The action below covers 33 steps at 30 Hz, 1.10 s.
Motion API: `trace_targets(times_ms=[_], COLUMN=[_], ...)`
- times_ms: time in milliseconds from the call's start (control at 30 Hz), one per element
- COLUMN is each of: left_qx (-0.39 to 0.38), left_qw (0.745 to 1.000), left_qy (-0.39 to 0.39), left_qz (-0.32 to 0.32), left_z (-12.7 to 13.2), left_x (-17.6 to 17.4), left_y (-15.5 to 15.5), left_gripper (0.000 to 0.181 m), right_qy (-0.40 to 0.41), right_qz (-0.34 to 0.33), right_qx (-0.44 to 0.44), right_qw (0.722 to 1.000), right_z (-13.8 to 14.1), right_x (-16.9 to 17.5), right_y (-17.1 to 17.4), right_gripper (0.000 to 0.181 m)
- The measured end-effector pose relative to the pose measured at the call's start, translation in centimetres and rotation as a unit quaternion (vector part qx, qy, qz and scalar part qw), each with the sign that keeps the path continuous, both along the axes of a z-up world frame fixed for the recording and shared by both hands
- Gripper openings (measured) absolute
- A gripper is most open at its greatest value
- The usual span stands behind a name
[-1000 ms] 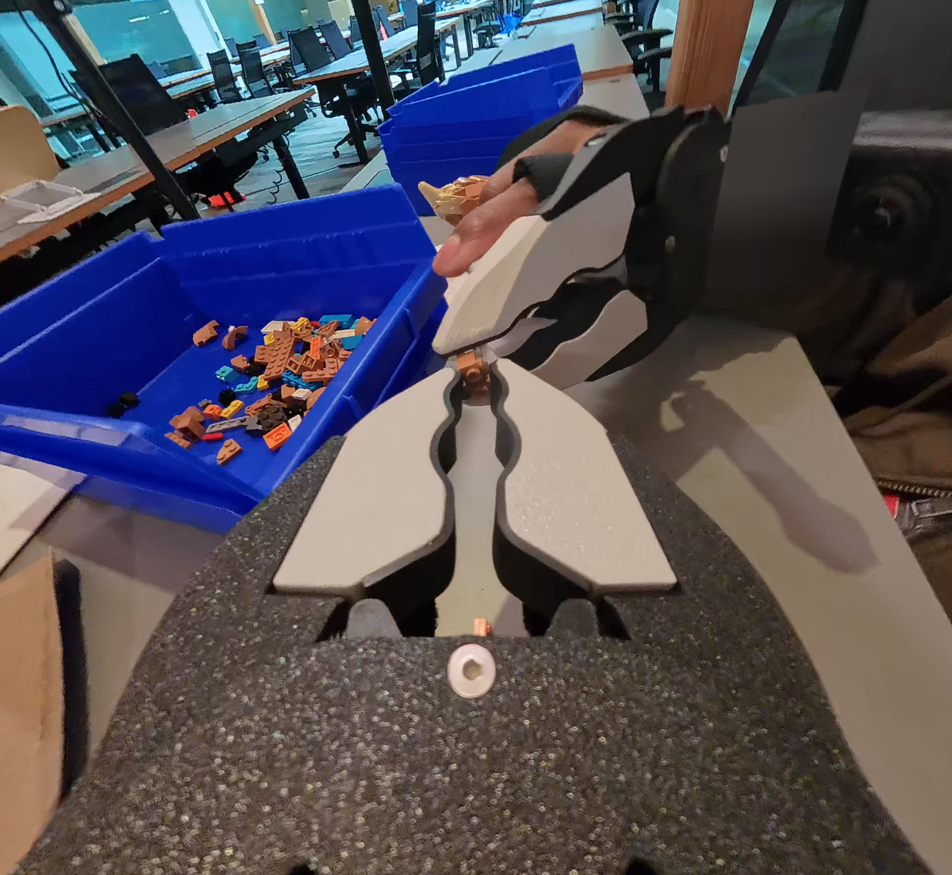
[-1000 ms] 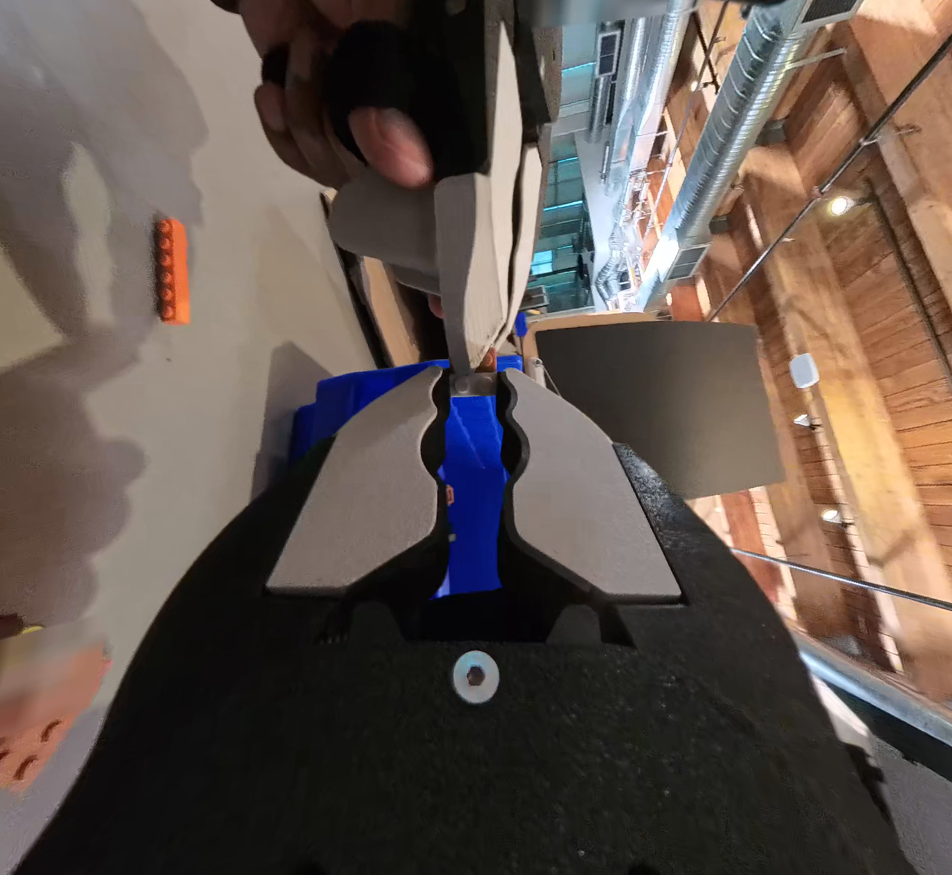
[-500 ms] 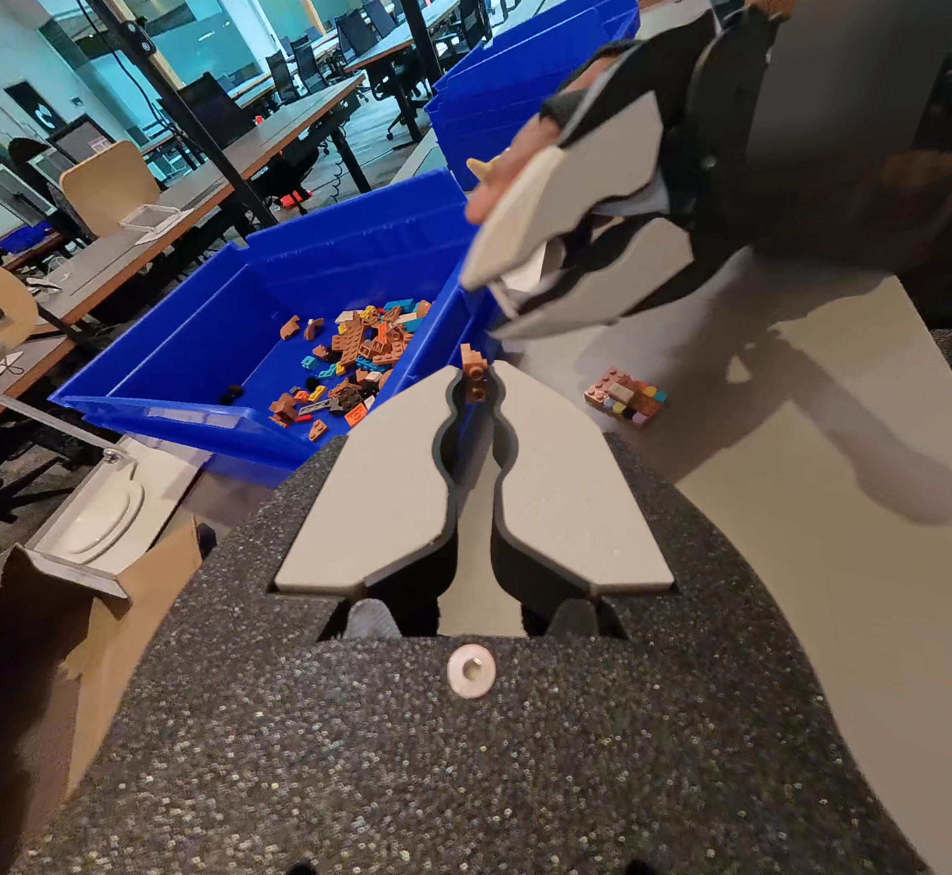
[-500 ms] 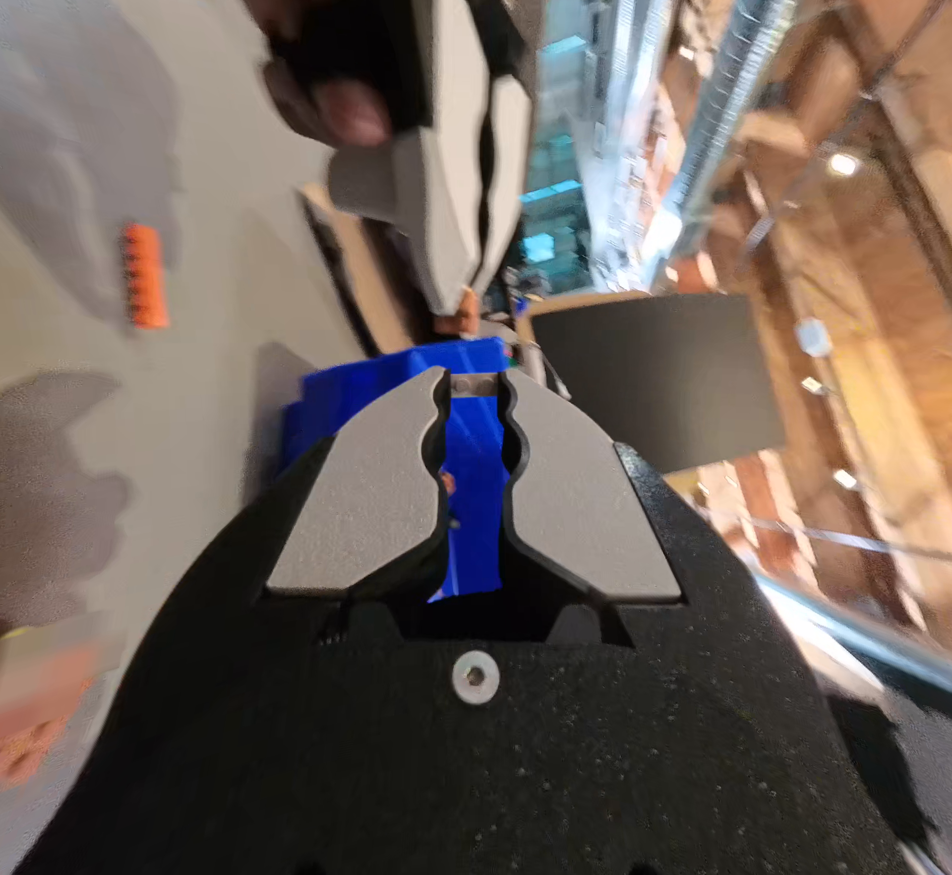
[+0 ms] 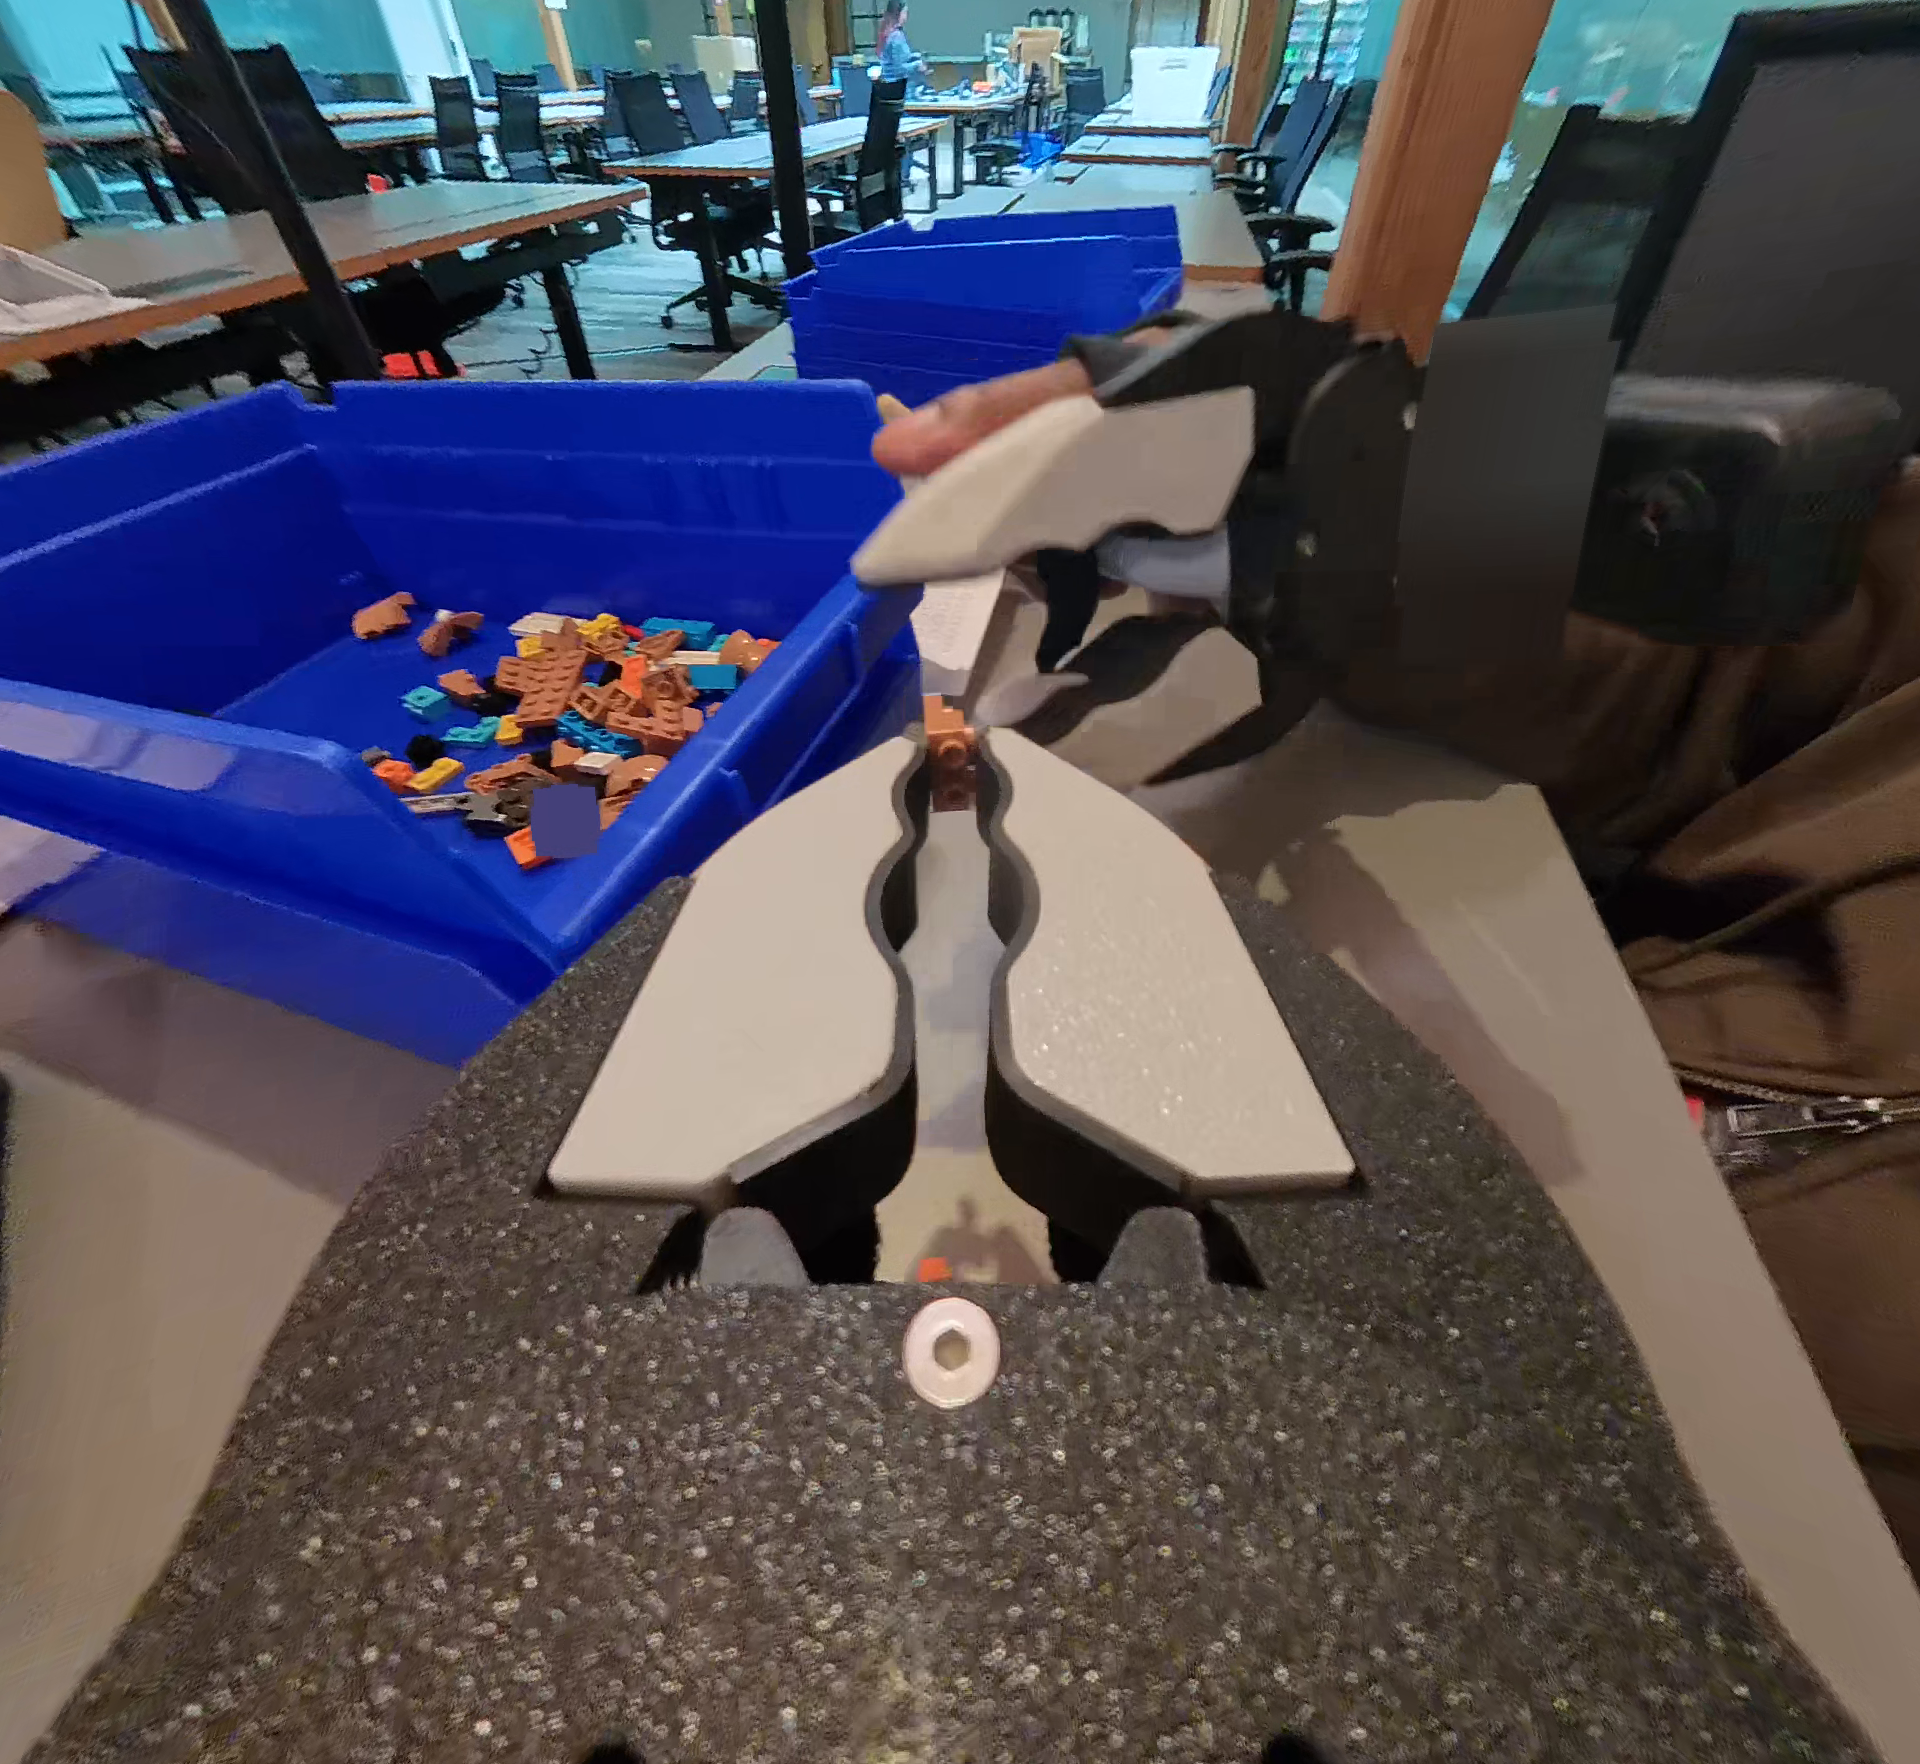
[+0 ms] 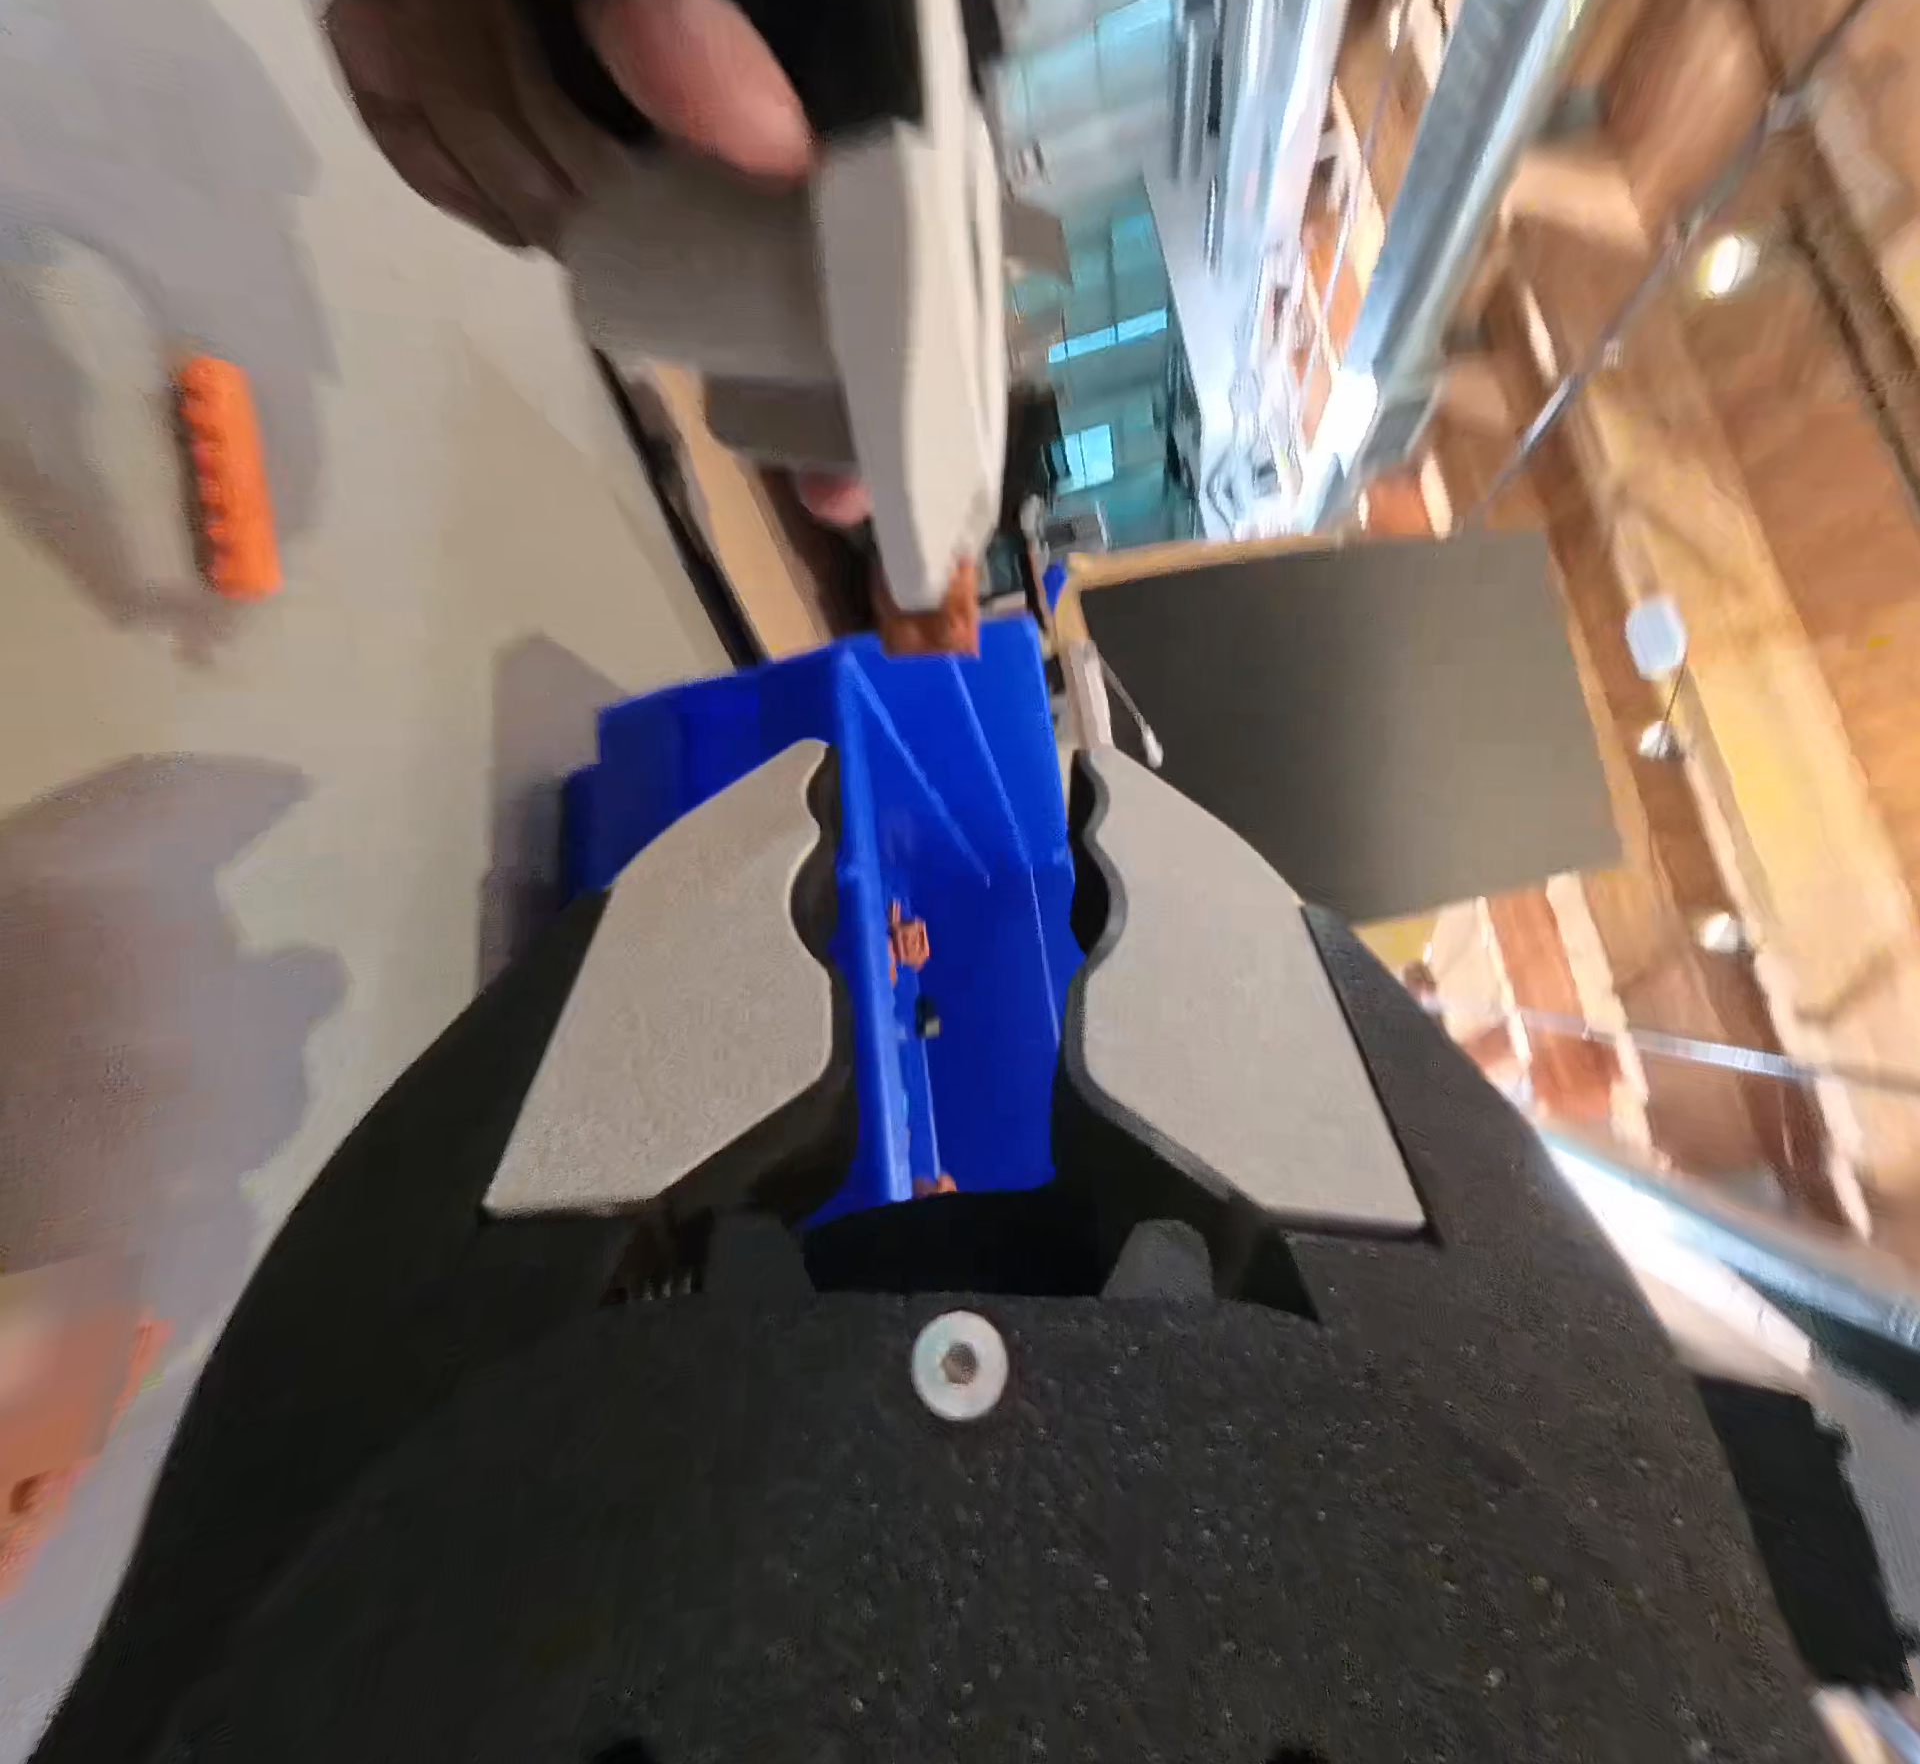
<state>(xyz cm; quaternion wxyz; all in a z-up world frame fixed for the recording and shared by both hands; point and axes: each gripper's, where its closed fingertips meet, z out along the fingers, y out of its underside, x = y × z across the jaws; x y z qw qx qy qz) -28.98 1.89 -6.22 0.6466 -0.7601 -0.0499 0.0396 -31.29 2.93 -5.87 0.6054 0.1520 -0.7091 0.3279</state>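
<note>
Since 0.5 s ago: right gripper (image 6: 951,758) spread wide, empty, nearer left gripper (image 5: 948,748). Left clamped on small brown brick piece (image 5: 948,758): light, rigid, slippery; pinch flat sides. Blue bin (image 5: 312,509) beside.

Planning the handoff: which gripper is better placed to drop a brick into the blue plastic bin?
Left gripper: shut on a small brown brick beside the blue plastic bin. Right gripper is open, empty.

Right wrist view smeared — orange brick (image 6: 227,476) blurred, studs uncountable.
</note>
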Motion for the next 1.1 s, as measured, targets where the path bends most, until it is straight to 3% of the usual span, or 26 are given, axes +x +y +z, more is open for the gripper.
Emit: trace_targets(times_ms=[167, 267, 333, 400, 467, 567, 633, 733, 900, 1000, 1100], left_qx=[-0.007, -0.002, 0.004, 0.012, 0.022, -0.014, -0.086, -0.221, -0.403, -0.448, -0.433], left_qw=[1.000, 0.999, 0.999, 0.999, 0.999, 0.999, 0.995, 0.975, 0.915, 0.893, 0.900], left_qy=[-0.020, -0.027, -0.033, -0.034, -0.031, -0.013, -0.006, 0.004, -0.008, -0.012, -0.013], left_qz=[-0.020, -0.023, -0.018, -0.011, 0.011, 0.044, 0.045, 0.023, -0.030, -0.043, -0.055], left_z=[-0.8, -0.8, -0.7, -0.3, 0.4, 0.2, -1.4, -5.2, -12.1, -14.2, -14.2], left_x=[0.7, 0.9, 0.7, 0.4, -0.4, -1.6, -1.7, -1.1, 0.3, 0.4, 0.7], left_y=[0.7, 1.1, 1.0, 0.7, 0.1, -1.3, -2.3, -4.2, -7.2, -7.7, -7.0], left_gripper=[0.008, 0.008, 0.009, 0.018, 0.028, 0.034, 0.037, 0.037, 0.031, 0.027, 0.013], right_qy=[0.041, 0.043, 0.048, 0.045, 0.052, 0.019, -0.032, -0.028, -0.024, -0.015, -0.016], right_qz=[0.013, 0.025, 0.016, -0.001, -0.040, -0.193, -0.239, -0.202, -0.142, -0.128, -0.119], right_qx=[0.032, 0.031, 0.030, 0.017, -0.019, -0.087, -0.112, -0.113, -0.099, -0.067, -0.049], right_qw=[0.999, 0.998, 0.998, 0.999, 0.998, 0.977, 0.964, 0.972, 0.985, 0.989, 0.992], right_z=[-0.4, -0.6, -0.4, 0.1, 1.4, 2.6, 1.7, 1.7, 1.9, 1.1, 0.3], right_x=[1.2, 1.7, 1.5, 0.9, -0.4, -5.0, -6.7, -5.9, -3.6, -3.0, -2.7], right_y=[-1.7, -2.1, -1.9, -1.5, -0.2, 4.6, 6.6, 6.3, 3.1, 2.0, 1.5], right_gripper=[0.036, 0.018, 0.017, 0.017, 0.017, 0.020, 0.039, 0.037, 0.035, 0.034, 0.034])
